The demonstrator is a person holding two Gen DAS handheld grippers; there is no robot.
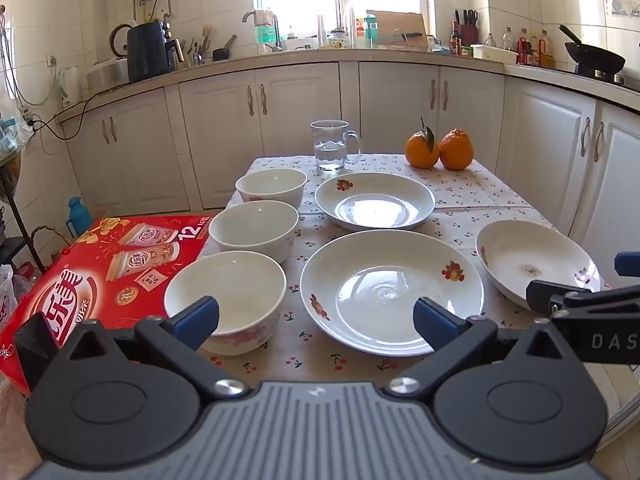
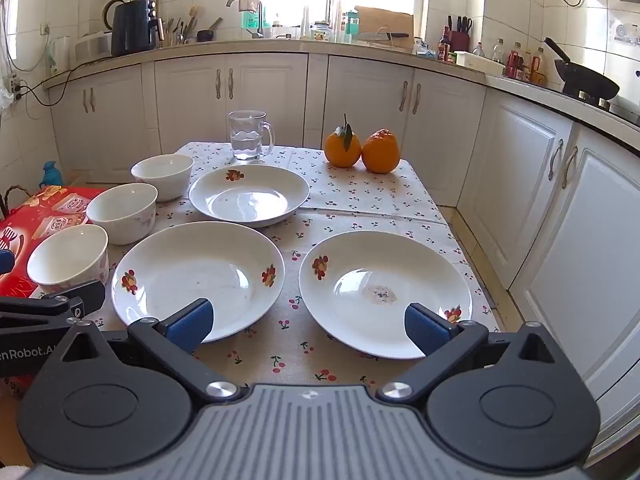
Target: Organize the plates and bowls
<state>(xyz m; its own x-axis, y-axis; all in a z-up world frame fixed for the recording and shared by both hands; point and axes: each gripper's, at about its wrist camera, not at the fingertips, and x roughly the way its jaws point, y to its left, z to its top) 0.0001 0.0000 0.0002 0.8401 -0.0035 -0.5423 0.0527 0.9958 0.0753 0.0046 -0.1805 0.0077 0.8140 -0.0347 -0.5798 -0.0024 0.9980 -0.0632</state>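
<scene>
Three white bowls stand in a row along the table's left side: near, middle and far. Three white plates with fruit prints lie beside them: near centre, far and right. My left gripper is open and empty, above the near edge between the near bowl and centre plate. My right gripper is open and empty, between the centre and right plates.
A glass mug of water and two oranges stand at the table's far end. A red carton sits left of the table. White cabinets run behind and to the right.
</scene>
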